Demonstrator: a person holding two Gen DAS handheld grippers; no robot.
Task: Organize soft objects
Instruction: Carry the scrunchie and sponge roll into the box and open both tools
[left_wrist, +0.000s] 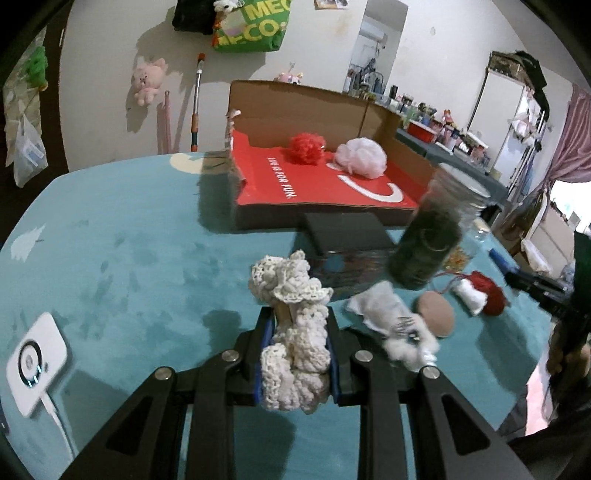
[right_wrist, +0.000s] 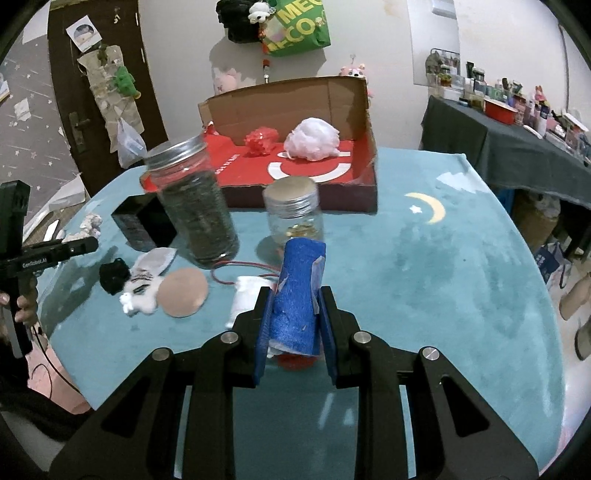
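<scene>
Left wrist view: the left gripper (left_wrist: 297, 343) is clamped on a cream crocheted piece (left_wrist: 293, 332), which bulges above and below the pads and is held clear of the teal table cover (left_wrist: 129, 258). Ahead stands an open cardboard box (left_wrist: 314, 177) with a red floor; a red pompom (left_wrist: 307, 147) and a white mesh puff (left_wrist: 362, 155) lie inside it, apart from each other. To the right on the cover lie a white sock (left_wrist: 395, 325), a tan round pad (left_wrist: 436, 313) touching it, and a red and white bundle (left_wrist: 484, 295).

Right wrist view: the right gripper (right_wrist: 295, 325) is clamped on a blue foam roll (right_wrist: 299, 295), tilted upright between the pads. Beyond it stand a small jar (right_wrist: 293, 214) and a tall dark jar (right_wrist: 195, 206), both before the box (right_wrist: 295, 110). A hand (right_wrist: 22, 306) at the left edge holds the other tool.
</scene>
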